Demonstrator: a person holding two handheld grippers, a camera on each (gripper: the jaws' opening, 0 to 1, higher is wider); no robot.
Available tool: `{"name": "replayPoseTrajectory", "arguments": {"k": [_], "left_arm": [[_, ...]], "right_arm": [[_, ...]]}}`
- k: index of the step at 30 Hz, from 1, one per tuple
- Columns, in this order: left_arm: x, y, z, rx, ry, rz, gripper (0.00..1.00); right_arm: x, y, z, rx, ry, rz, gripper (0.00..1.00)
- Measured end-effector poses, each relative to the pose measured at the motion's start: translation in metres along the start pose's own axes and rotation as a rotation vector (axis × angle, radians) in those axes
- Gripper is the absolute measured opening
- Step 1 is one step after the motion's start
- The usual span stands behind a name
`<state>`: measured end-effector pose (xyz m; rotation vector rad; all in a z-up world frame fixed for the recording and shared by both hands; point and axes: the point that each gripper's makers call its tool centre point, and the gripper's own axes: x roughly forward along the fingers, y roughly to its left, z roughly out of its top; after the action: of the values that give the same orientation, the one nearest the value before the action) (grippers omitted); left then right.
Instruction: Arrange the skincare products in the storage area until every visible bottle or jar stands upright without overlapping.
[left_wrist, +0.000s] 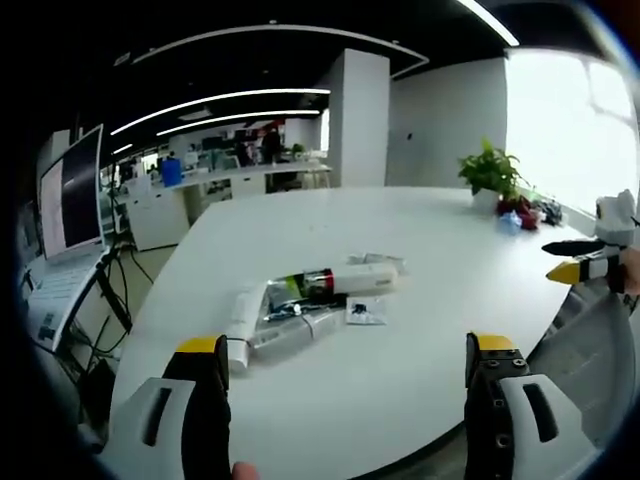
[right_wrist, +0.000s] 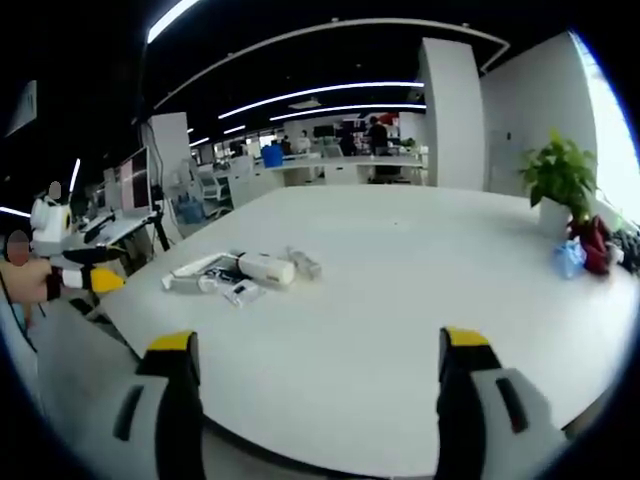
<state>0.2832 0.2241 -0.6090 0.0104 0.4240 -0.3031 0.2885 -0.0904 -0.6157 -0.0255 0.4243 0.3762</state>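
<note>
Each gripper, left gripper and right gripper, has black jaws with yellow tips on grey-white housings.

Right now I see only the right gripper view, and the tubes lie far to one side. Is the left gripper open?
Observer: Yes. In the left gripper view the left gripper has its jaws wide apart, with nothing between them.
Operator: Are the tubes in front of it?
Observer: Yes. The tubes lie on the white table just ahead of its jaws. One tube has a green and red band.
</note>
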Motion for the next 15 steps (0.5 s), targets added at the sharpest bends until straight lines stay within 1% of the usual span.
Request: {"name": "replayPoseTrajectory", "arguments": {"k": [15], "left_arm": [[0.0001, 0.0001, 0.0000, 0.000, -0.001, -0.003, 0.96]], "right_arm": [[0.0005, -0.0007, -0.0012, -0.004, 0.007, -0.004, 1.00]]}}
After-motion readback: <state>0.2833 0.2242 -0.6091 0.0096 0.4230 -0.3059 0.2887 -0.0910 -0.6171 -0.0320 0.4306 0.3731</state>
